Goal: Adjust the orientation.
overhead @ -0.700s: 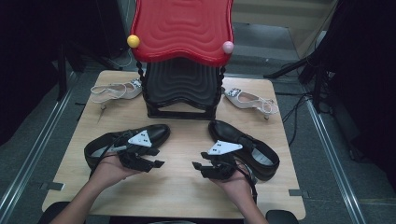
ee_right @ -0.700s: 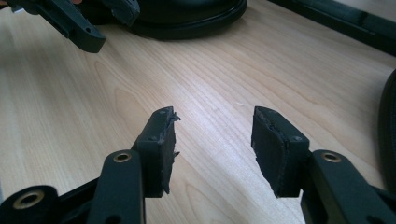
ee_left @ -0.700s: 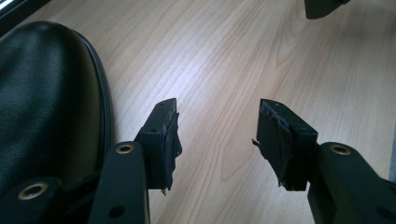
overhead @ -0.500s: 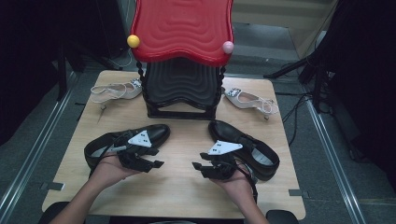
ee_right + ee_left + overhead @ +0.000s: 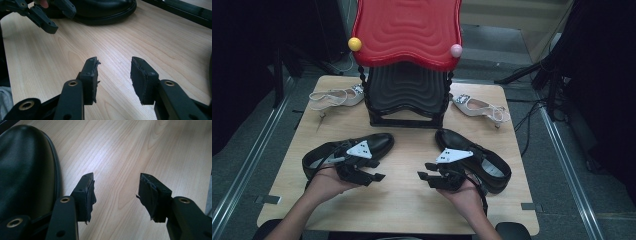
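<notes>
Two hand-held black two-jaw grippers are hovering low over the pale wooden table [image 5: 402, 210] in the lower half of the high view. The left gripper [image 5: 373, 176] is sitting lower left of centre, the right gripper [image 5: 426, 178] lower right of centre, and each is showing released jaws with only bare wood between the pads. The person's two forearms are being cut off by the bottom edge.

Just behind the grippers, two glossy black leather dress shoes are lying on the table: the left black shoe [image 5: 377, 143] in the middle left, the right black shoe [image 5: 492, 167] in the middle right, both partly covered by the grippers. In the left gripper view the toe [image 5: 25, 170] is bulging at the left edge, just beside the jaw.

Farther back, two white slingback heeled sandals are flanking a stool: one [image 5: 334, 97] at upper left, one [image 5: 479, 107] at upper right. The black ribbed stool [image 5: 407, 95] is standing under a red wavy plastic seat [image 5: 407, 30], which is hiding its top. One yellow ball [image 5: 354, 44] and one pink ball [image 5: 456, 50] are sitting at the seat's corners; their mounts are hard to make out.
</notes>
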The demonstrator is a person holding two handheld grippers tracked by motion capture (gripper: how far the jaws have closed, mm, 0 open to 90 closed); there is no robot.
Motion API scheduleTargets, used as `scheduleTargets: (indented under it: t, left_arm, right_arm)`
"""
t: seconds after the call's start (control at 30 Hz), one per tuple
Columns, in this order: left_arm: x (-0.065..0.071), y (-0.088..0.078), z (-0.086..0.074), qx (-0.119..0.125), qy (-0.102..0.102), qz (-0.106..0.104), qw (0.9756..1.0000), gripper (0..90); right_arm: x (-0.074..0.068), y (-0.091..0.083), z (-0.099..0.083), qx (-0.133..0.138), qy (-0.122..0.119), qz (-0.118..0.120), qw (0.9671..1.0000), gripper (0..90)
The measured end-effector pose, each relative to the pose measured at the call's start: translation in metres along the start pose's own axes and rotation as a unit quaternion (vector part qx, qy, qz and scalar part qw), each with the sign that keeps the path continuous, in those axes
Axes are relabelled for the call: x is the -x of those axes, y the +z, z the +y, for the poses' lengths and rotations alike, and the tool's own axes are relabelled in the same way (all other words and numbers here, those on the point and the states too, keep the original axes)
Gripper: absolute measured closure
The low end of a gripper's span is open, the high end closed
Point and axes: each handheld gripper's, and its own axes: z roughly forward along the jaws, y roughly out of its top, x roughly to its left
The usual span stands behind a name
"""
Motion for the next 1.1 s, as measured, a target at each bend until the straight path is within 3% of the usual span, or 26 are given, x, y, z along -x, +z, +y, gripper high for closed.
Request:
scheduleTargets:
  t: [0.17, 0.53, 1.1]
  left_arm:
    - [-0.001, -0.007, -0.003, 0.000, -0.003, 0.010, 0.9999, 46.8]
    - [-0.006, -0.033, -0.014, 0.010, -0.032, 0.039, 0.9987, 46.5]
    - [-0.024, -0.083, -0.032, 0.020, -0.076, 0.057, 0.9953, 46.9]
  right_arm:
    - [0.000, 0.002, 0.003, -0.001, -0.002, 0.006, 1.0000, 59.2]
    - [0.002, 0.012, 0.009, -0.016, -0.007, 0.019, 0.9997, 56.2]
    - [0.001, 0.017, 0.010, -0.031, -0.014, 0.021, 0.9992, 55.7]
